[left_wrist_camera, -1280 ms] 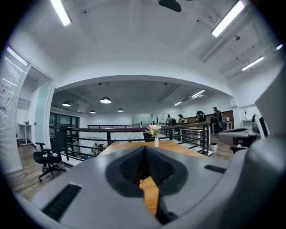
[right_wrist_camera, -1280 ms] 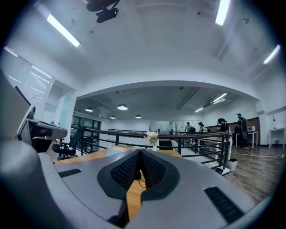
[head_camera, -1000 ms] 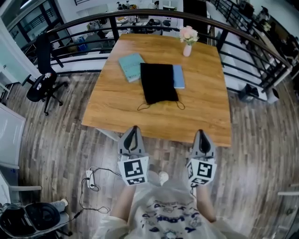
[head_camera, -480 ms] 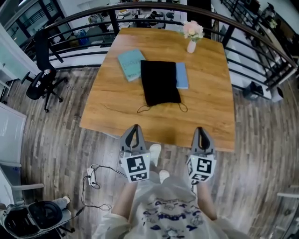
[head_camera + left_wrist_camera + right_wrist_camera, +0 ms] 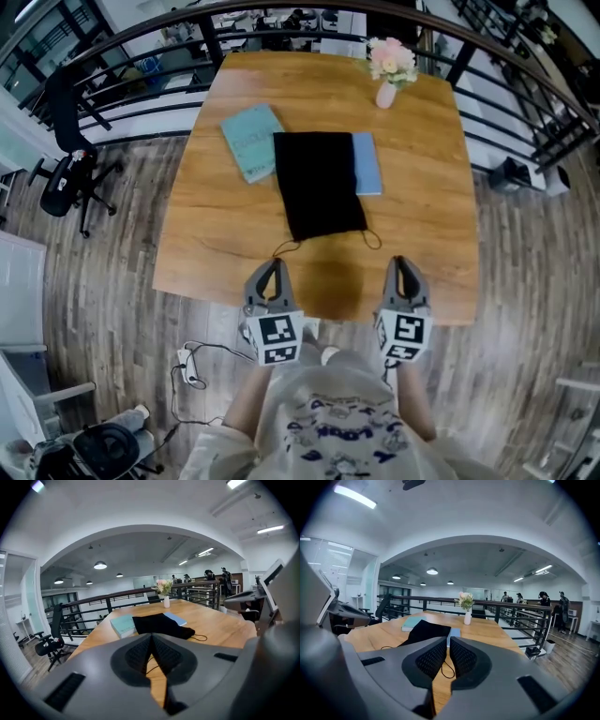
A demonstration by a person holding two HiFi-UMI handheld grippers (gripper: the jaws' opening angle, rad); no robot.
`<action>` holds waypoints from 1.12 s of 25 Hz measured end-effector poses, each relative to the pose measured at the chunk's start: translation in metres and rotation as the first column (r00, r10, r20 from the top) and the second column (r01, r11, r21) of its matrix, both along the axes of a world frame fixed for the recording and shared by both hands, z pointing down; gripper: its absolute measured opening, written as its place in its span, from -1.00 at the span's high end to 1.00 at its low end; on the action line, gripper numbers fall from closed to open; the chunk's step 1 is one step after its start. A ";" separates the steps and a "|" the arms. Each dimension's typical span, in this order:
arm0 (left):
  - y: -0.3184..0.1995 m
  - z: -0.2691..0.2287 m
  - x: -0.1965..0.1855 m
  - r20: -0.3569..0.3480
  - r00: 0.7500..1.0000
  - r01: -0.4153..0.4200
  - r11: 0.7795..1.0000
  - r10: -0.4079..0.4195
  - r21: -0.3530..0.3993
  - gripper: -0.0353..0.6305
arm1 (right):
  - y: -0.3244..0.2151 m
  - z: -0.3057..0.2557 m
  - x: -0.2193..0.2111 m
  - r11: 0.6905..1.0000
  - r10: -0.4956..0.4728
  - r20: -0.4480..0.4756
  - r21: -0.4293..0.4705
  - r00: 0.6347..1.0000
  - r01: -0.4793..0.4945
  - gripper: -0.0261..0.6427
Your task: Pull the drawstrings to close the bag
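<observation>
Left gripper (image 5: 272, 266) and right gripper (image 5: 400, 264) both closed, empty, over near edge of table (image 5: 216, 253). Black bag (image 5: 319, 183) lies flat at 12 o'clock, drawstring loops (image 5: 286, 247) at its near end. Looks like approach step; next move needs jaws opened, one loop each.

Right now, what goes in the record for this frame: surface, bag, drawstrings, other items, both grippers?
surface: wooden table
bag: black bag, lying flat, partly over a blue book
drawstrings: left loop and right loop, slack at the bag's near end
other items: teal book, flower vase
left gripper: shut, empty, above the table's near edge
right gripper: shut, empty, above the table's near edge
</observation>
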State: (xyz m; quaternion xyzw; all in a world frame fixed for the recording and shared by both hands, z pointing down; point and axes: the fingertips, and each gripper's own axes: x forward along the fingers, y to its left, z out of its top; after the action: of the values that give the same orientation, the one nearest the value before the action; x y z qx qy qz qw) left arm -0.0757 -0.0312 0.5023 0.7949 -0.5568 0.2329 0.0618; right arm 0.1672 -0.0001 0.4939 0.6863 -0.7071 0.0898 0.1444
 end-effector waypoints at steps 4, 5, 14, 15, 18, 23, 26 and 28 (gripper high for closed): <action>-0.021 0.032 0.004 0.013 0.999 -0.045 0.995 0.047 -0.084 0.90 | -0.023 0.026 0.001 0.996 -0.001 0.002 -0.086 1.000 0.001 0.91; -0.024 0.041 0.004 0.013 0.998 -0.060 0.992 0.061 -0.109 0.89 | -0.029 0.033 0.001 0.995 0.001 0.001 -0.101 1.000 -0.001 0.91; -0.044 0.106 0.000 0.076 0.974 -0.180 0.933 0.213 -0.311 0.53 | -0.056 0.087 0.005 0.965 -0.008 -0.023 -0.263 1.000 0.002 0.66; -0.044 0.112 0.000 0.077 0.971 -0.186 0.921 0.225 -0.343 0.53 | -0.058 0.090 0.004 0.962 -0.011 -0.018 -0.274 1.000 0.005 0.65; -0.043 0.127 0.004 0.047 0.968 -0.201 0.879 0.245 -0.433 0.53 | -0.061 0.104 0.005 0.953 -0.044 -0.020 -0.299 0.999 0.036 0.55; -0.053 0.139 0.002 0.070 0.965 -0.195 0.871 0.252 -0.450 0.53 | -0.075 0.124 -0.002 0.931 -0.112 -0.013 -0.351 0.994 0.100 0.40; -0.055 0.144 0.003 0.063 0.969 -0.183 0.864 0.239 -0.468 0.53 | -0.085 0.128 -0.002 0.919 -0.154 -0.021 -0.371 0.988 0.135 0.39; -0.057 0.144 0.004 0.063 0.969 -0.182 0.864 0.238 -0.470 0.53 | -0.092 0.132 -0.003 0.907 -0.194 -0.016 -0.383 0.981 0.173 0.39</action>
State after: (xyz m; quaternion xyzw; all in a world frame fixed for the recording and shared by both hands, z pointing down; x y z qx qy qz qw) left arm -0.0714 -0.0883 0.6466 0.7982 -0.3984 0.4102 0.1896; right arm 0.1640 -0.0925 0.6255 0.5778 -0.7336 0.1925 0.3015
